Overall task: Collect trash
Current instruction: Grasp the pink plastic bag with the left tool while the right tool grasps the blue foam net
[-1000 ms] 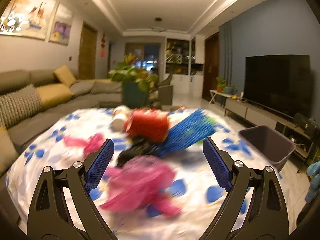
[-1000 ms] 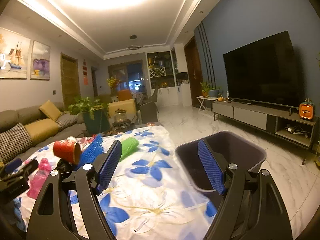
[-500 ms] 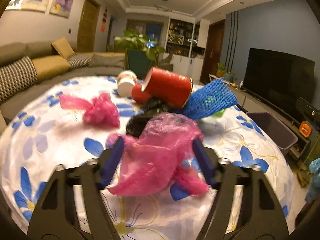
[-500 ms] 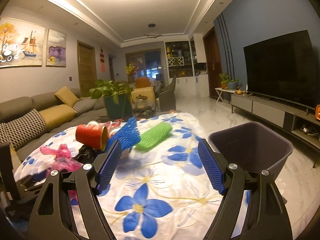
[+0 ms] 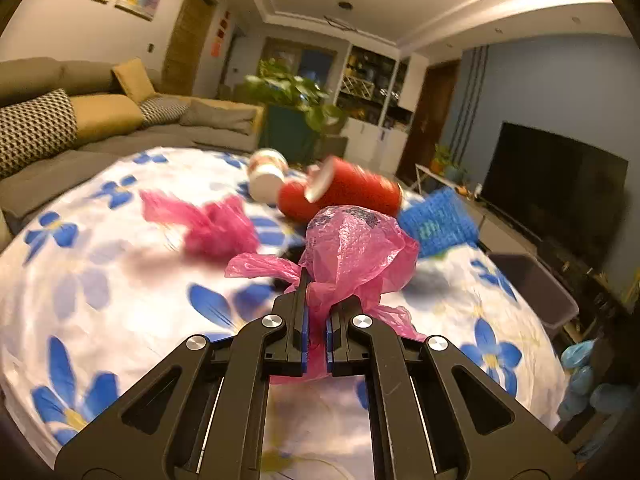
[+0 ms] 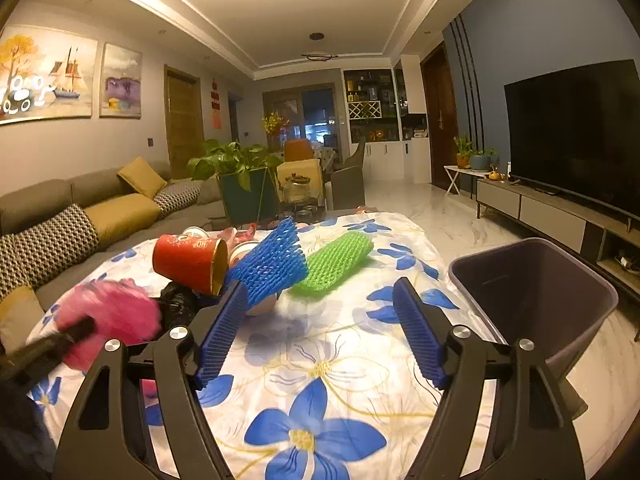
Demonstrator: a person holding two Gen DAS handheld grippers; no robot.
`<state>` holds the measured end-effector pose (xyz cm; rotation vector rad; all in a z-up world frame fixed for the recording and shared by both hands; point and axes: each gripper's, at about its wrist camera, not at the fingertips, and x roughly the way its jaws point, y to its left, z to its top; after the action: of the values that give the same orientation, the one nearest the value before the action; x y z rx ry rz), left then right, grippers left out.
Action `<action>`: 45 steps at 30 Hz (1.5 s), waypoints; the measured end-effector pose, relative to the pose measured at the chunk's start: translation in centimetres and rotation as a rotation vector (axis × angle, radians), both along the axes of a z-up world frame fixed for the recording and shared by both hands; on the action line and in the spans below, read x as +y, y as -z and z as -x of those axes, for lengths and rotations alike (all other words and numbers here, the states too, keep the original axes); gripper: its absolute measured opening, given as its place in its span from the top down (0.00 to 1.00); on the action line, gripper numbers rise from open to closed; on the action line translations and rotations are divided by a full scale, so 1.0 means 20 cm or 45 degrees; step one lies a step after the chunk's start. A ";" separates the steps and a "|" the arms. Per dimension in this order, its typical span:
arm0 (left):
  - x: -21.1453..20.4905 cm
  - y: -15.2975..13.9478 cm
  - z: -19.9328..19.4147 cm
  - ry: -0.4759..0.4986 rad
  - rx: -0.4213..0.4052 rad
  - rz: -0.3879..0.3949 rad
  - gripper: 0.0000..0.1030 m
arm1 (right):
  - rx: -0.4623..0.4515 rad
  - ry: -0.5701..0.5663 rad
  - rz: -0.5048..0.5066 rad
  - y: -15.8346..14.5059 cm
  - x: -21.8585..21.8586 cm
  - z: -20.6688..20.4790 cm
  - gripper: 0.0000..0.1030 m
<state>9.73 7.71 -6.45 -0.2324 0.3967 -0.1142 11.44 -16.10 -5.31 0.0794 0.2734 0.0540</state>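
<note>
The pink plastic bag (image 5: 352, 248), loose half a second ago, is now clamped by the left gripper (image 5: 315, 320). The right gripper (image 6: 320, 320), held apart, and the bin (image 6: 536, 292) interior are shown only from the right wrist.

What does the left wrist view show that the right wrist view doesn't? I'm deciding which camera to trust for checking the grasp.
Only the left wrist view shows the grasp itself: the left gripper shut on the pink plastic bag, and a second pink bag lying on the table. Only the right wrist view shows the green foam net, the whole trash bin interior, and the open, empty right gripper. Both show the red cup, the blue foam net and the floral tablecloth. In the right view the held bag is only a pink blur.
</note>
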 end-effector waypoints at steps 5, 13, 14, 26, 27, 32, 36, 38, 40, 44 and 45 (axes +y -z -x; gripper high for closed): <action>0.06 -0.04 -0.01 -0.086 -0.028 -0.021 0.95 | 0.020 -0.023 0.013 0.02 0.04 -0.13 0.32; 0.10 -0.06 -0.08 -0.168 -0.037 -0.012 0.95 | 0.112 -0.069 -0.014 0.07 0.10 -0.40 0.38; 0.10 -0.06 -0.09 -0.168 -0.037 -0.012 0.95 | 0.124 -0.076 -0.015 0.08 0.11 -0.42 0.40; 0.08 -0.04 -0.15 -0.140 -0.022 -0.020 0.95 | 0.176 -0.160 -0.083 0.10 0.11 -0.46 0.93; 0.08 -0.04 -0.15 -0.138 -0.021 -0.021 0.95 | 0.164 -0.155 -0.085 0.10 0.10 -0.44 0.93; 0.08 -0.07 -0.13 -0.138 -0.035 -0.027 0.95 | 0.101 -0.119 -0.085 0.04 0.04 -0.34 0.94; 0.07 -0.12 -0.10 -0.134 -0.065 -0.028 0.95 | 0.022 -0.087 -0.066 -0.04 -0.01 -0.24 0.94; 0.05 -0.15 -0.09 -0.130 -0.082 -0.037 0.95 | -0.020 -0.078 -0.054 -0.09 -0.05 -0.18 0.94; 0.03 -0.17 -0.07 -0.120 -0.096 -0.045 0.95 | -0.048 -0.061 -0.037 -0.12 -0.08 -0.15 0.94; -0.01 -0.21 -0.05 -0.097 -0.109 -0.054 0.95 | -0.083 -0.025 -0.008 -0.16 -0.14 -0.08 0.94; -0.02 -0.22 -0.04 -0.091 -0.108 -0.052 0.95 | -0.091 -0.018 -0.005 -0.17 -0.16 -0.06 0.94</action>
<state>10.60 7.33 -2.02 -0.2003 0.3054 -0.0456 12.67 -19.27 -1.84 0.0791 0.2022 0.0712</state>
